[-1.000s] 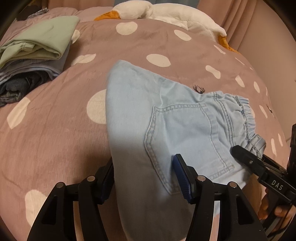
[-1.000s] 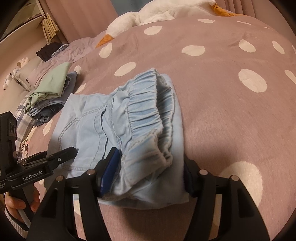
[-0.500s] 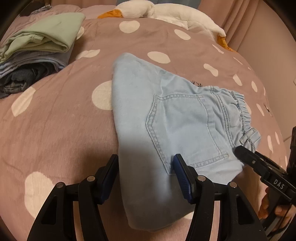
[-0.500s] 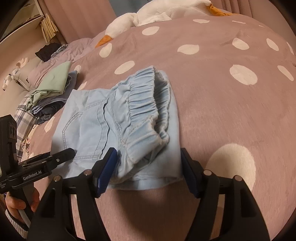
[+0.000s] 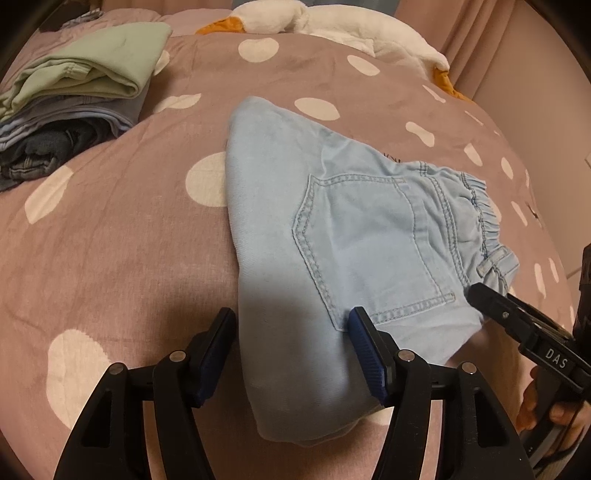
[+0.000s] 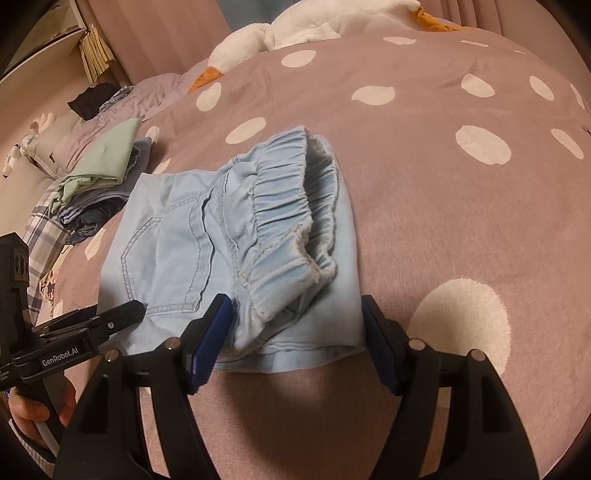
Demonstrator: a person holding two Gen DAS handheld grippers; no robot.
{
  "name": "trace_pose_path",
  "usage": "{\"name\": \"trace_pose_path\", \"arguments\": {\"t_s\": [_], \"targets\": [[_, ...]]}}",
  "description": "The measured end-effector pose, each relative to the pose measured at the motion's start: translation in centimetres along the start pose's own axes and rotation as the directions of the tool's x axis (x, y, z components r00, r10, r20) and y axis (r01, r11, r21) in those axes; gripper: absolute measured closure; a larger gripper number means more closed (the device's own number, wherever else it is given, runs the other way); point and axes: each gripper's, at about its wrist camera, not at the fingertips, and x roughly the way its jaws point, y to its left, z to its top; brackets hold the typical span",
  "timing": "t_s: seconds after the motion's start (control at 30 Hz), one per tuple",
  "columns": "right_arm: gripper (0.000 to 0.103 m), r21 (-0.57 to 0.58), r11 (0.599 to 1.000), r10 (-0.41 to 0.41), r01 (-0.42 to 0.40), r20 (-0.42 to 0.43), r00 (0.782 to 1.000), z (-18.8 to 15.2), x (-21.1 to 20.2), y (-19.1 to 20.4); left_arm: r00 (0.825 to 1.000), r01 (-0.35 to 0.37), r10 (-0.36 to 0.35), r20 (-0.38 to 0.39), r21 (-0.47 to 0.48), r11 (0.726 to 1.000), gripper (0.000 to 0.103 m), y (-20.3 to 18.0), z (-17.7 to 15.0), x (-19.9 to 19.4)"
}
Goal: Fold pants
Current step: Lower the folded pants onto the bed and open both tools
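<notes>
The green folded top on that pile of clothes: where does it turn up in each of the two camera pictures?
Left wrist view: the green folded top sits in the upper left corner, on top of the clothes pile.
Right wrist view: the same top lies at mid-left, small, beyond the light blue pants.
Shared landmark: the white plush goose at the far edge of the bed, also in the right wrist view.

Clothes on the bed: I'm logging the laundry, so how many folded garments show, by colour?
Light blue pants: 1
Green garment: 1
Grey-blue garment: 1
Dark denim: 1
Total: 4; the pile may hide more layers.
</notes>
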Motion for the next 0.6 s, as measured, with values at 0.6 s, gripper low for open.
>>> {"name": "trace_pose_path", "arguments": {"t_s": [0.6], "targets": [[0.026,0.024,0.999,-0.031,0.031,-0.008,0.999,0.04,0.13,-0.13,0.999,-0.046,0.046,-0.003,-0.026,0.999,0.022,0.17,-0.05,0.32]]}}
